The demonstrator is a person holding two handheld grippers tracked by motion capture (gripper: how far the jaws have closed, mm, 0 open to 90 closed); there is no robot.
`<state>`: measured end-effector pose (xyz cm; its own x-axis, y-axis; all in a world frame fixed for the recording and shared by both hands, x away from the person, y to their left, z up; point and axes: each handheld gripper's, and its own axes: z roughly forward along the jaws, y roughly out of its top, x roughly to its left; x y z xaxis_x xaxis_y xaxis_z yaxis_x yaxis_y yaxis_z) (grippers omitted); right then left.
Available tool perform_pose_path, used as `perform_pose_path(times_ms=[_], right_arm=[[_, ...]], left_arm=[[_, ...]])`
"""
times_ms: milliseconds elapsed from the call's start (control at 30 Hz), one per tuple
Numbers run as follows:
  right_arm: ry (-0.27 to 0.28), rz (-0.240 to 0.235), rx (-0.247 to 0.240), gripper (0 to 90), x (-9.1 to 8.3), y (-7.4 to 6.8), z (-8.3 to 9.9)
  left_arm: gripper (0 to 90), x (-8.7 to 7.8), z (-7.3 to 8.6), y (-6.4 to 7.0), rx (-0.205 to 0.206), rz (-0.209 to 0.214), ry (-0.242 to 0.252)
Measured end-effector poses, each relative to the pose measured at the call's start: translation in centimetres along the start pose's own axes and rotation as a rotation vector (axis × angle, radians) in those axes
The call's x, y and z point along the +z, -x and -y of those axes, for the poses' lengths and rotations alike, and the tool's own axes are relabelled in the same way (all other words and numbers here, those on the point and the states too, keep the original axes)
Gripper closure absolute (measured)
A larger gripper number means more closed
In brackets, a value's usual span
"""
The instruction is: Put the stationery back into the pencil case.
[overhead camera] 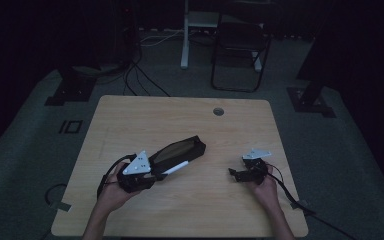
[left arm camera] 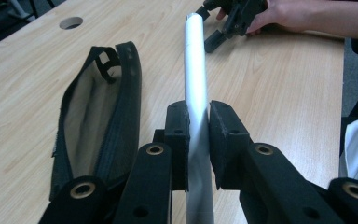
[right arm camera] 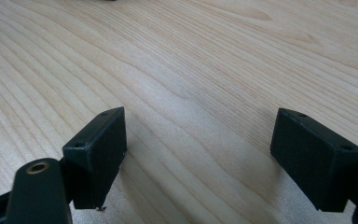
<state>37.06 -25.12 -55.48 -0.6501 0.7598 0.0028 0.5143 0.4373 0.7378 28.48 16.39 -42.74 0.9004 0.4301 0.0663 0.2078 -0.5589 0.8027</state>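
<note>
On the wooden table [overhead camera: 130,115], toward the near left corner, the left tool [left arm camera: 196,121] was clamped on a white tube [left arm camera: 195,74], its jaws pressed against both sides. The tube pointed ahead toward the right tool [left arm camera: 216,37]. Just beside the tube, on its left, a black pouch [left arm camera: 98,116] lay open on the table, its tan lining showing. A round hole [overhead camera: 218,111] sat near the far edge. Near the right edge, the right tool [right arm camera: 198,158] hovered low over bare wood, jaws wide apart, holding nothing.
</note>
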Motion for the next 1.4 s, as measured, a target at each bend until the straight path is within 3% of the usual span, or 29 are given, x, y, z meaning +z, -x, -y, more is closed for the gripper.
perform_pose_path(times_ms=[700, 1400], right_arm=[[0.0, 0.0, 0.001, 18.5, 0.0, 0.0, 0.0], [0.0, 0.0, 0.0, 18.6, 0.0, 0.0, 0.0]], left_arm=[[78.6, -1.4, -2.0, -0.8, 0.034, -0.02, 0.025], [78.6, -1.6, -3.3, -1.9, 0.049, -0.053, 0.036]])
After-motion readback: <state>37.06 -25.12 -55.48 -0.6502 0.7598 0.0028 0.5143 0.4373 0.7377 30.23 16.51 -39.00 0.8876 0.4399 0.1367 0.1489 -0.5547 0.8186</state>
